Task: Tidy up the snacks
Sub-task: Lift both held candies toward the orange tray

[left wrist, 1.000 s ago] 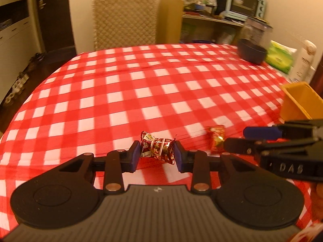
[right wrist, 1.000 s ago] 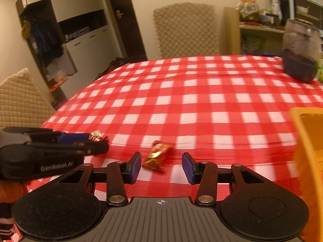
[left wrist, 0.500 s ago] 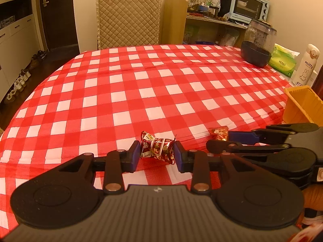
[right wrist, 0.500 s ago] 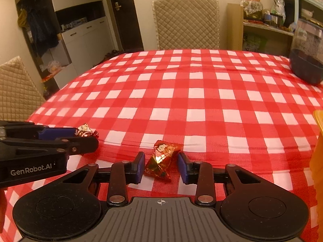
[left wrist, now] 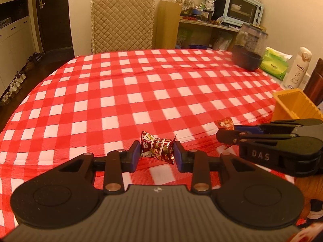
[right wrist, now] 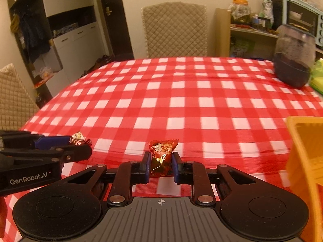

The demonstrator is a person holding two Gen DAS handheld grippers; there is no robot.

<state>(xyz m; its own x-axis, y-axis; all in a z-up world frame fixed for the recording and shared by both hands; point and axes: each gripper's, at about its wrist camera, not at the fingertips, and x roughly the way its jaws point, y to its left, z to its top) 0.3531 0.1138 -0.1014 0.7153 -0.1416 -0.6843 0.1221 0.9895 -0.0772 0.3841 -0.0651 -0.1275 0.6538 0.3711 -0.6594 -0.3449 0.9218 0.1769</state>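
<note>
Two wrapped sweets, each lifted off the checked surface [left wrist: 141,84] for the yellow bin [left wrist: 294,106]: left tool [left wrist: 157,153] pinching the twist-wrapped candy [left wrist: 157,148], right tool [right wrist: 160,166], just closed, pinching the red-gold packet [right wrist: 162,155].

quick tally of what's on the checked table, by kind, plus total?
Wrapped candies: 2, one in the left gripper, one in the right gripper
Yellow bins: 1
Dark jars: 1
Green tissue packs: 1
White bottles: 1
Total: 6
</note>
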